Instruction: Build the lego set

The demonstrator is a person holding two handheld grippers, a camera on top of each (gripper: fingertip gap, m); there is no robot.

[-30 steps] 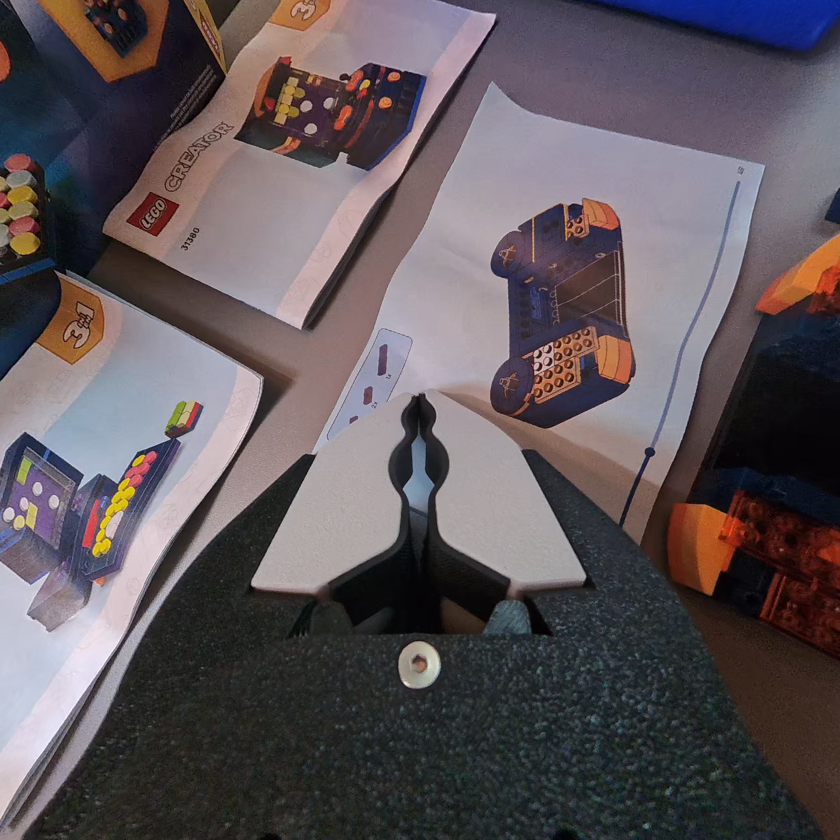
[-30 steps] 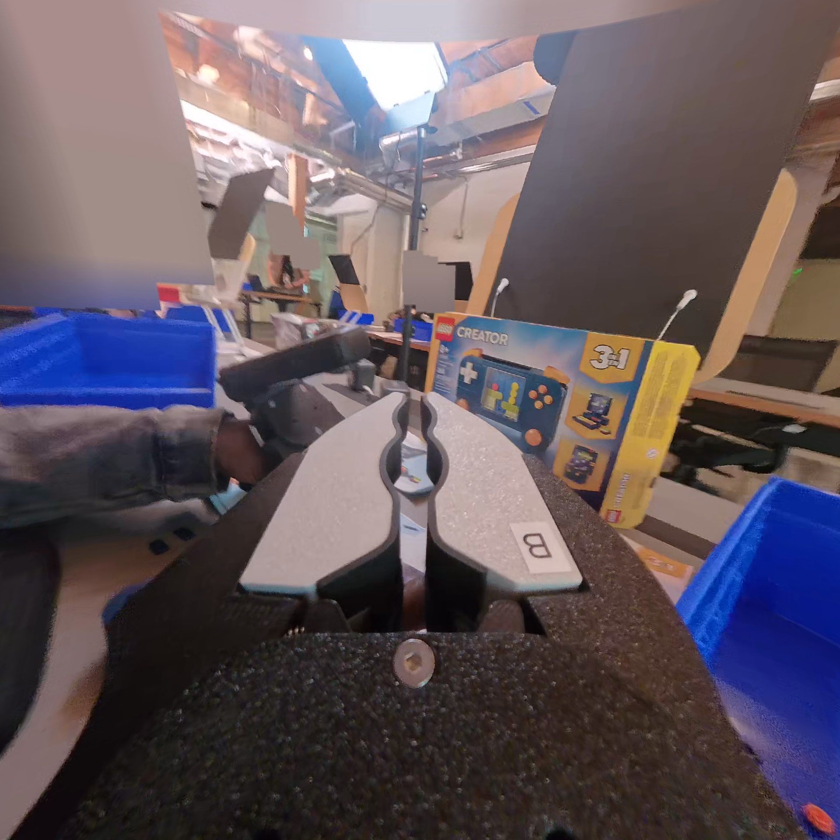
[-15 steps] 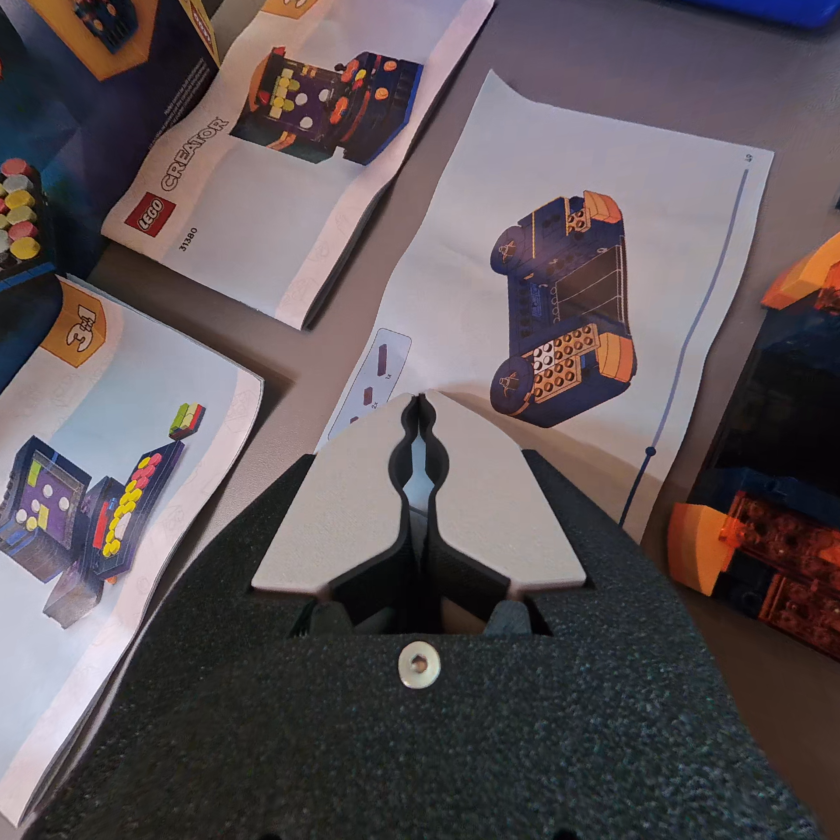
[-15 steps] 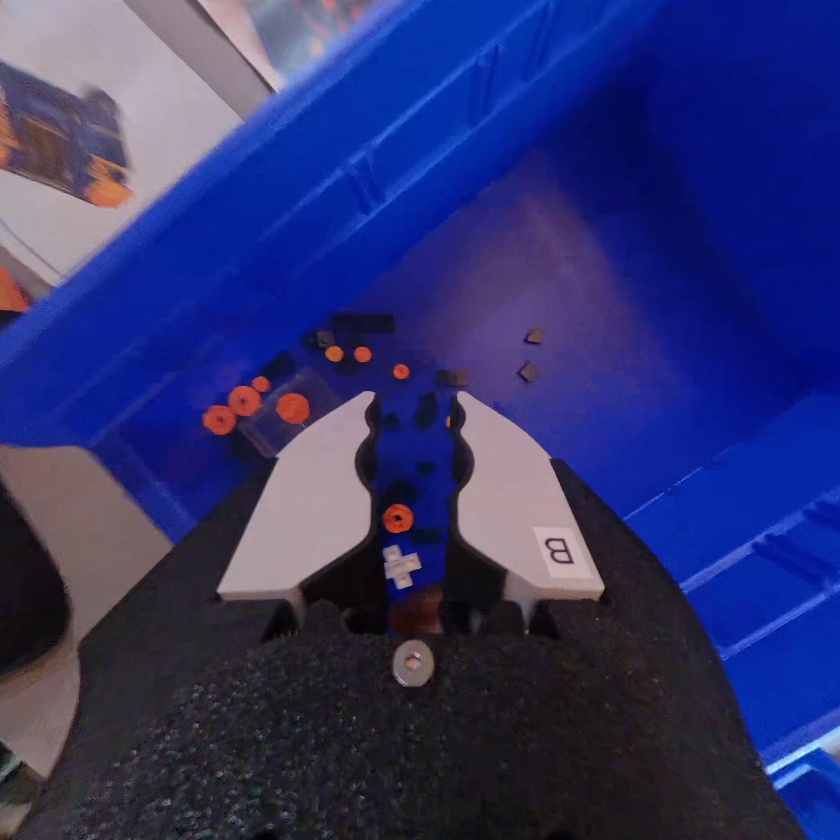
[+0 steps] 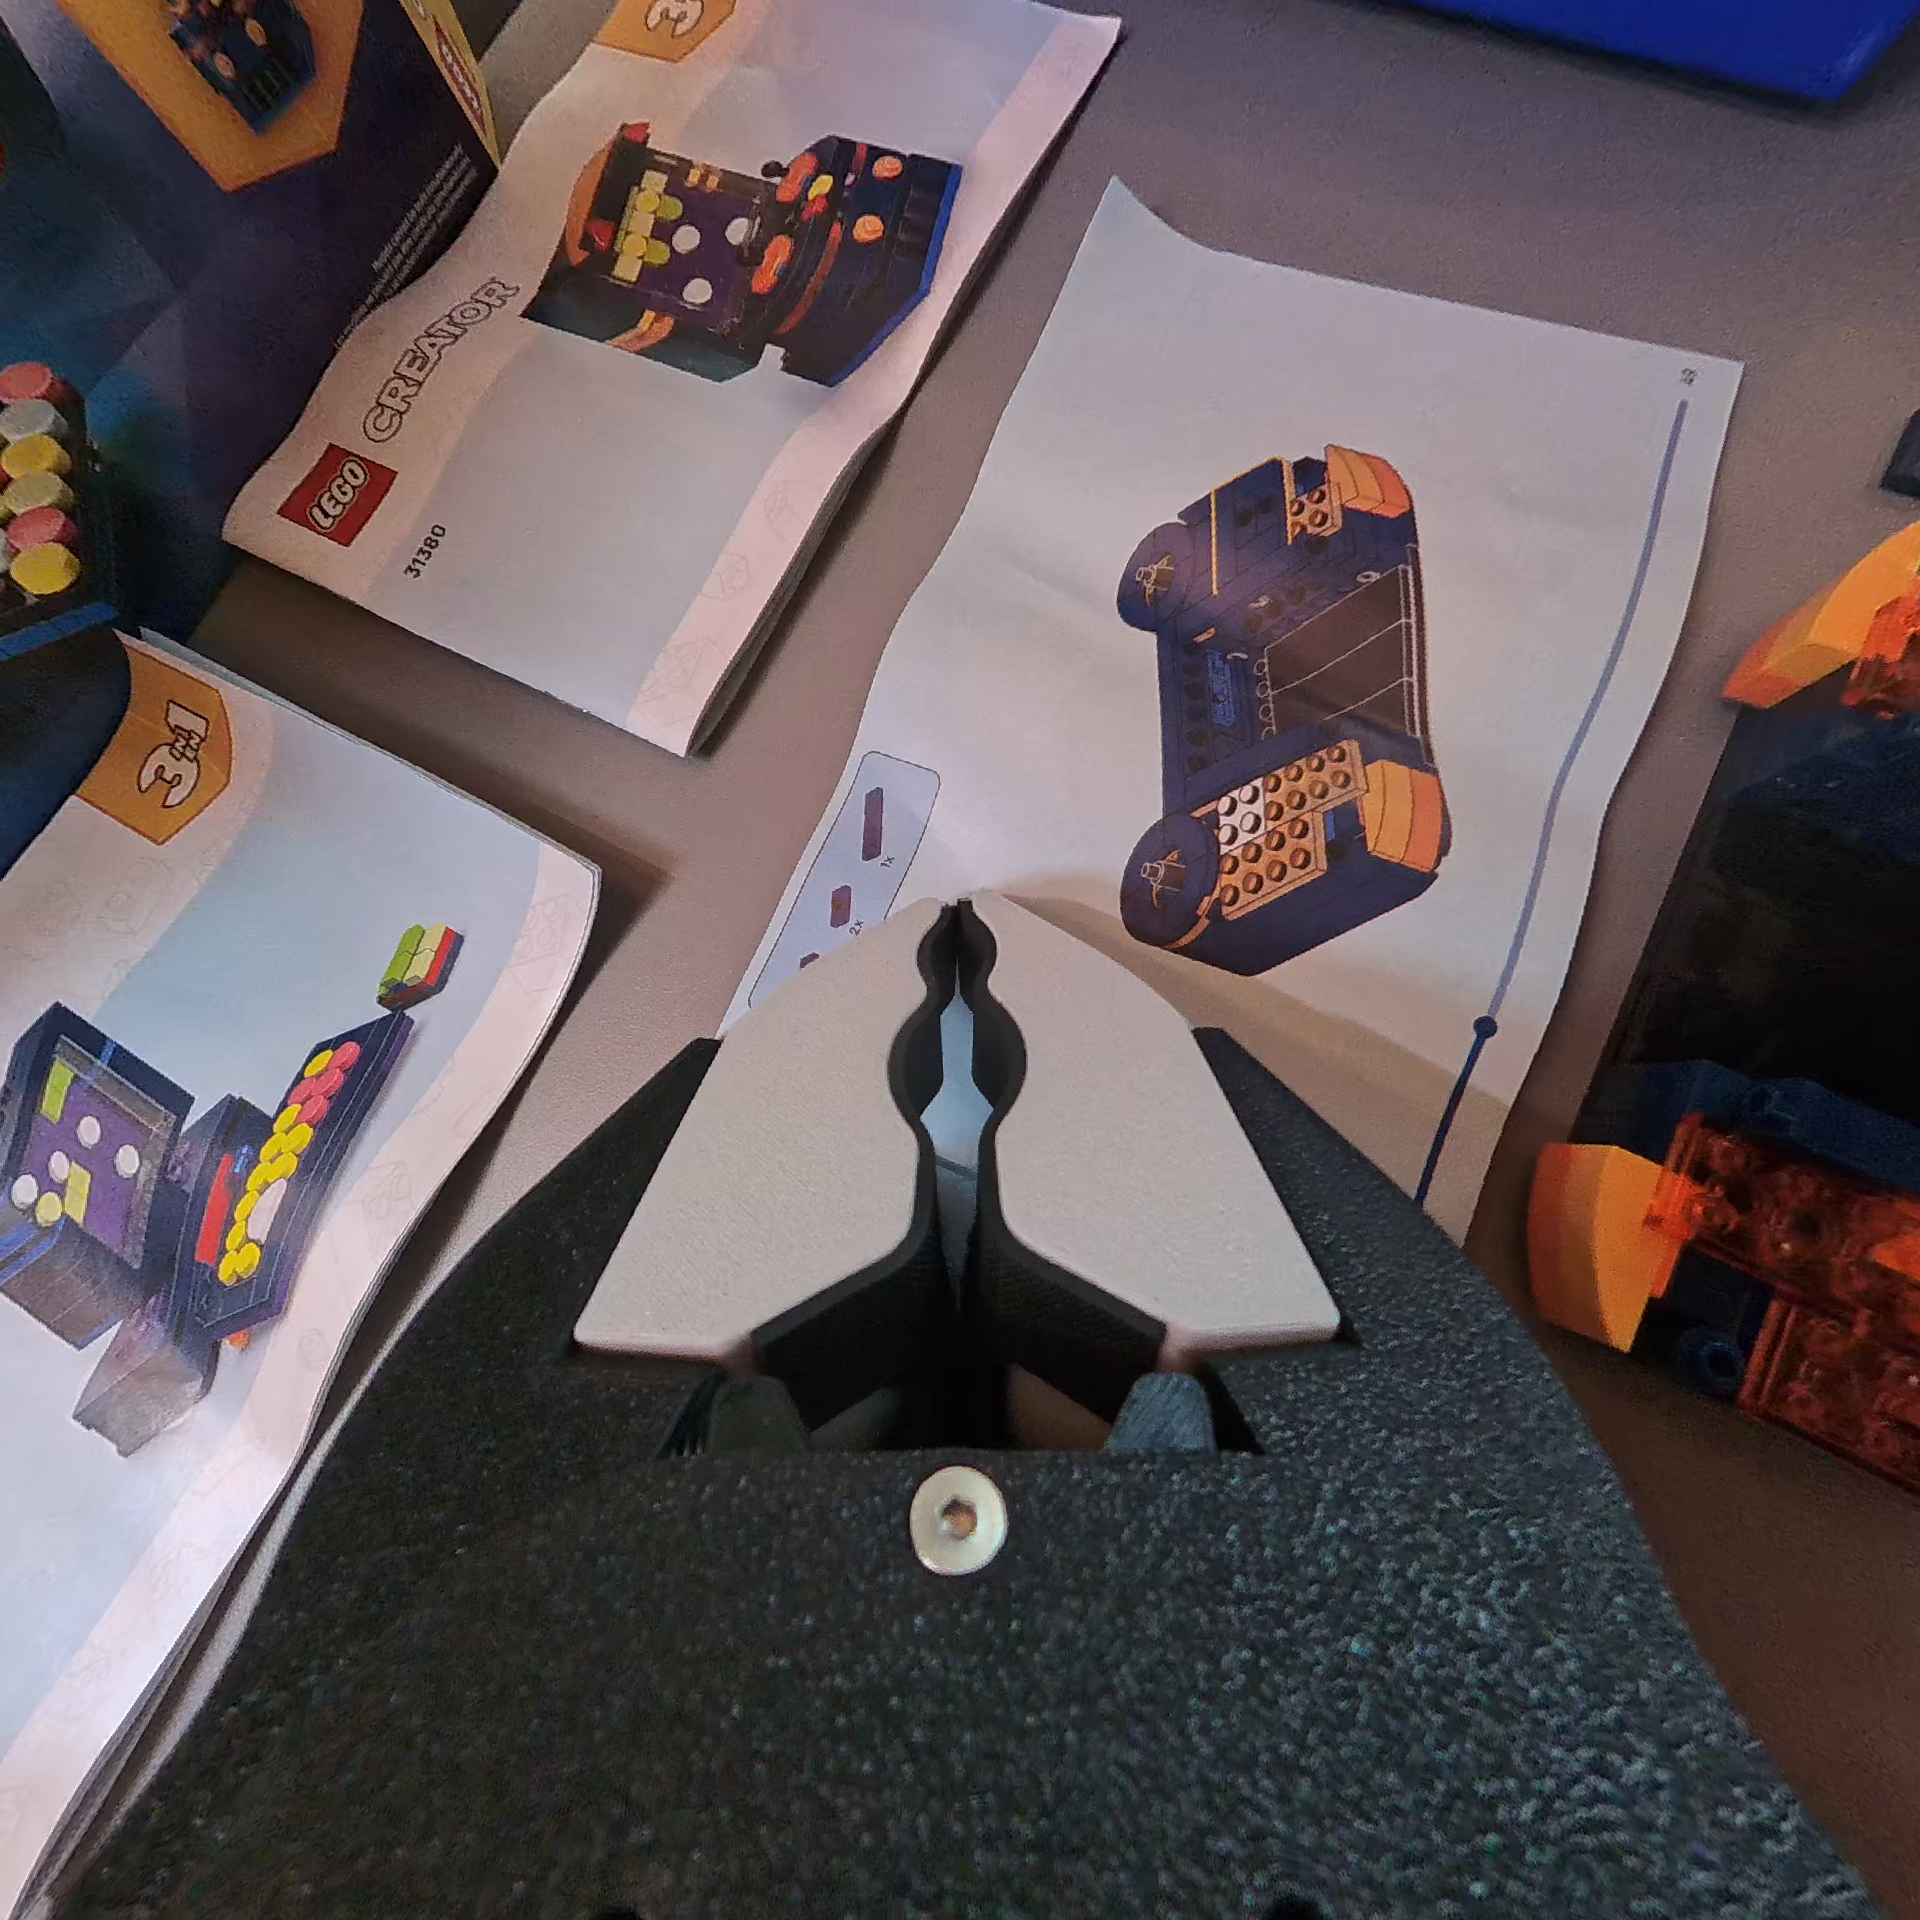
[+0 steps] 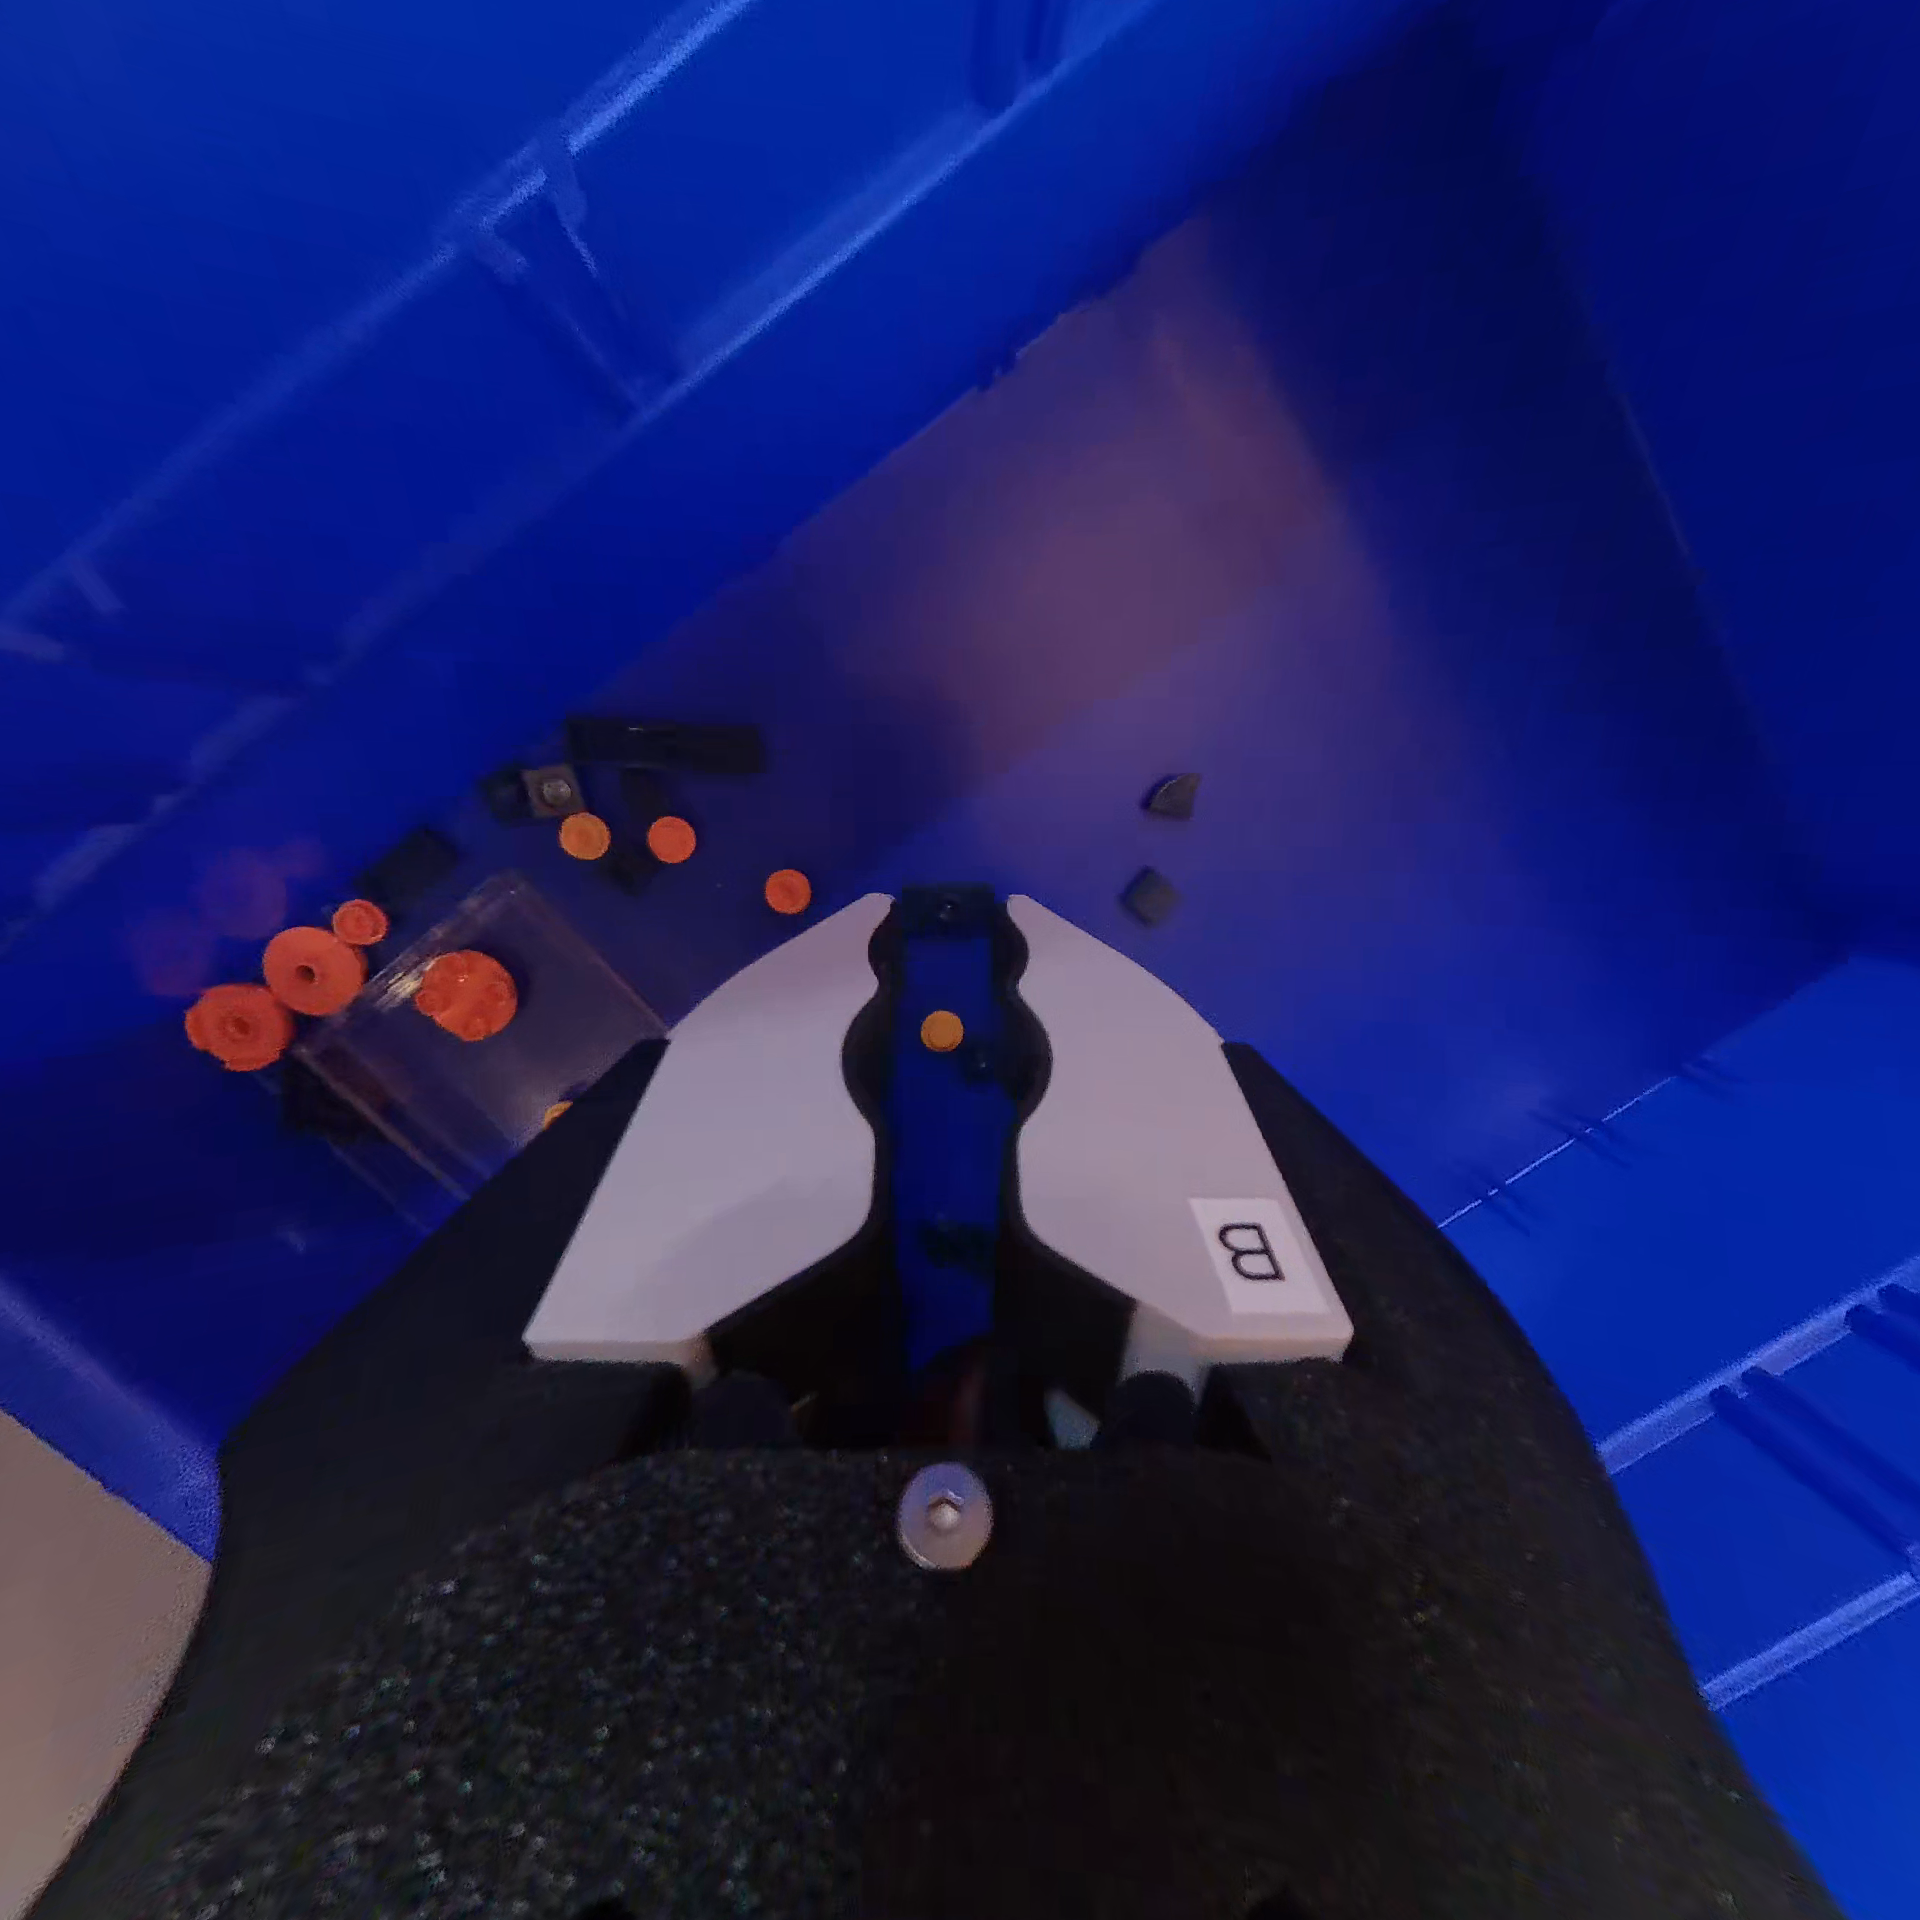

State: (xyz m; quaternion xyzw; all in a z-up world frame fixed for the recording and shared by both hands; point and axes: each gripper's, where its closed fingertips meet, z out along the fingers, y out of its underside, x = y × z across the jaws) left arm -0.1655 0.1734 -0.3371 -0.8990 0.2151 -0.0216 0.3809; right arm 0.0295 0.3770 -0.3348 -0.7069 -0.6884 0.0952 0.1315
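Observation:
My left gripper is shut and empty, low over the open instruction sheet that pictures a dark blue and orange controller. The partly built model, dark blue with orange and clear-orange bricks, lies to its right. My right gripper is inside a blue bin, its jaws a narrow gap apart. A dark piece sits between the tips; I cannot tell if they touch it. A small orange stud lies on the bin floor in the gap.
Two closed booklets and the set's box lie left of the sheet. In the bin lie orange round pieces, a clear panel and several dark pieces. A blue bin edge shows at top right.
My right gripper swung from facing the room down into the blue bin, then went lower, and its jaws narrowed. My left gripper barely drifted over the sheet and stayed shut.

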